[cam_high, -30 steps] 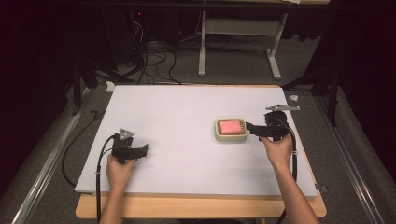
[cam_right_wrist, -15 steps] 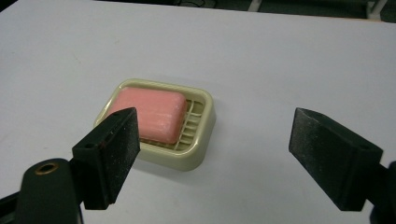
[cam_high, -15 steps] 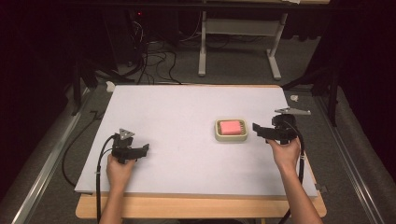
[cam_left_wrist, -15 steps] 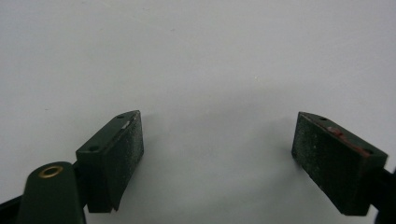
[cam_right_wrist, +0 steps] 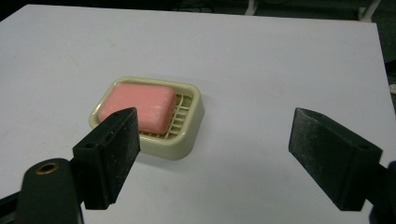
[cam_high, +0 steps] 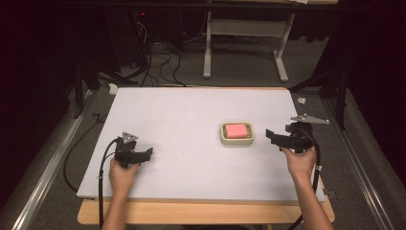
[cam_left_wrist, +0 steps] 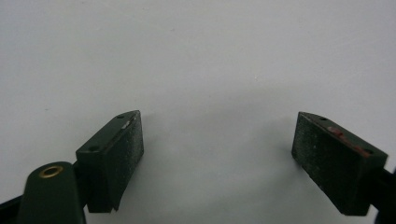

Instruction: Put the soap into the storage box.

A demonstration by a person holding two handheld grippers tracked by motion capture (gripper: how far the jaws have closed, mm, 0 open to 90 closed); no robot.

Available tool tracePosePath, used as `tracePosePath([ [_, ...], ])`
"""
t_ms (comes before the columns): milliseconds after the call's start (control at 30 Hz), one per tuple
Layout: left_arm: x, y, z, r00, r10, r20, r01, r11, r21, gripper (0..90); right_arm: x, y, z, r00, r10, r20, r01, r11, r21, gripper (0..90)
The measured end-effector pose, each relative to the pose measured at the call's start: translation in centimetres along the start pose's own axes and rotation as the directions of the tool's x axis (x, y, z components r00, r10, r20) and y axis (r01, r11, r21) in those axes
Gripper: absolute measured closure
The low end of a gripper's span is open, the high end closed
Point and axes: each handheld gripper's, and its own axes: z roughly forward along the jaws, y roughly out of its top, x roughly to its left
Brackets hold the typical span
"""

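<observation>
A pink bar of soap point(cam_high: 235, 130) lies in a cream soap dish point(cam_high: 236, 140) right of centre on the white table point(cam_high: 182, 115). My right gripper point(cam_high: 269, 137) is open just right of the dish, jaws pointing left at it with a gap between. In the right gripper view the soap point(cam_right_wrist: 137, 106) fills the left part of the slotted dish point(cam_right_wrist: 189, 135), ahead of my open right gripper point(cam_right_wrist: 217, 126). My left gripper point(cam_high: 146, 154) rests near the front left, far from the dish. It stands open over bare table in the left gripper view point(cam_left_wrist: 219, 128).
The table's wooden front edge point(cam_high: 201, 213) lies below the hands. Metal rails point(cam_high: 43, 177) run along both sides. Beyond the far edge are desk legs point(cam_high: 207, 48) and cables point(cam_high: 158, 62) on the floor. A small white object point(cam_high: 302, 100) sits off the right far corner.
My right gripper has drawn back to the right, away from the soap dish it was touching. The dish, soap and left gripper have not moved.
</observation>
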Motion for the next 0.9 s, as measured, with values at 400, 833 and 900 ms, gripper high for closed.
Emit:
tracePosePath([
  [400,0.0,0.0,0.0,1.0000,0.001,0.000,-0.001,1.0000,0.000,17.2,-0.9,-1.3,-1.0,0.9999,0.015,0.004,-0.015,1.000,-0.020,17.0],
  [833,0.0,0.0,0.0,1.0000,0.001,-0.001,-0.001,1.0000,0.000,17.3,-1.7,-2.8,-2.0,0.9995,0.031,0.002,-0.031,0.999,-0.032,17.6],
  [900,0.0,0.0,0.0,1.0000,0.001,-0.001,-0.001,1.0000,0.000,17.3,-1.7,-3.0,-2.1,0.9996,0.028,0.002,-0.028,0.999,-0.033,17.6],
])
